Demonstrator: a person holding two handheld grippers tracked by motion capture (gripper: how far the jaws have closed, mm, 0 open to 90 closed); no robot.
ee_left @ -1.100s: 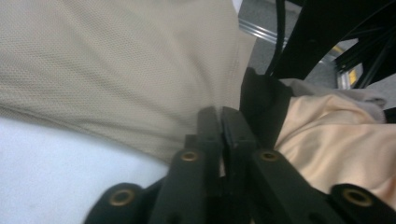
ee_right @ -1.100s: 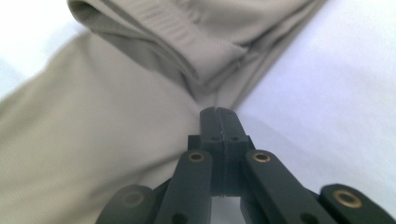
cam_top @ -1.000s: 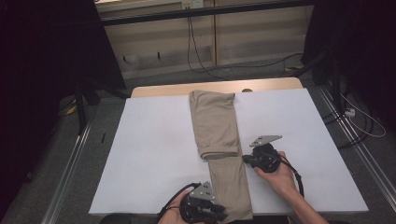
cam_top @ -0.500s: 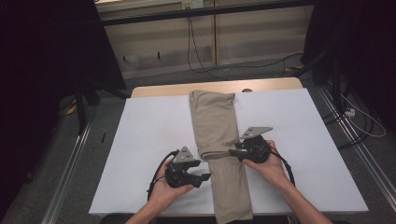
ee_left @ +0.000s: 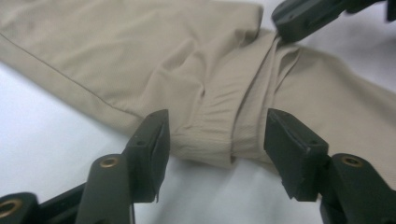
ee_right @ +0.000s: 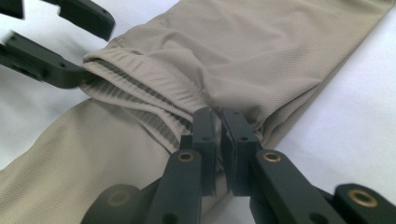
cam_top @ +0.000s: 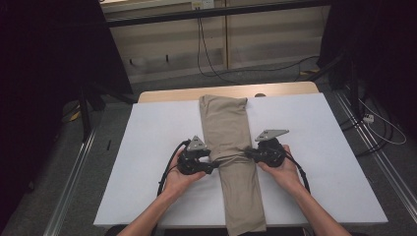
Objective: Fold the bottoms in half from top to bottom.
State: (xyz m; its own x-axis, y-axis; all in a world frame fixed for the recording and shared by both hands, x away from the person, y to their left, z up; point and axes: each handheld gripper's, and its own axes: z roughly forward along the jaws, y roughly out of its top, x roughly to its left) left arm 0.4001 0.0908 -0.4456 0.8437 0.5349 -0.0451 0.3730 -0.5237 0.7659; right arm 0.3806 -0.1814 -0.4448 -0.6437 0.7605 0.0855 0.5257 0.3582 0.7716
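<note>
A long beige garment [cam_top: 228,128] lies lengthwise down the middle of the white table [cam_top: 147,147], with a ribbed band [ee_left: 205,140] folded across its middle. My left gripper [cam_top: 215,166] is at the band's left end. Its jaws have just been closing and still stand open [ee_left: 217,149], one on each side of the band's edge, neither pressing on it. My right gripper [cam_top: 247,154] is at the band's right end. Its jaws have just been closing and are shut [ee_right: 219,126] on the ribbed band [ee_right: 154,107]. The left gripper's [ee_right: 60,42] jaws show across the cloth.
The garment's lower end hangs over the table's front edge [cam_top: 246,227]. A strip of bare wood [cam_top: 167,94] runs along the table's back. Metal rails [cam_top: 74,167] flank the table on the floor, and cables [cam_top: 378,128] lie at the right.
My left gripper has moved from the garment's lower end near the front edge up to the left end of the ribbed band. The right gripper has shifted slightly toward the band.
</note>
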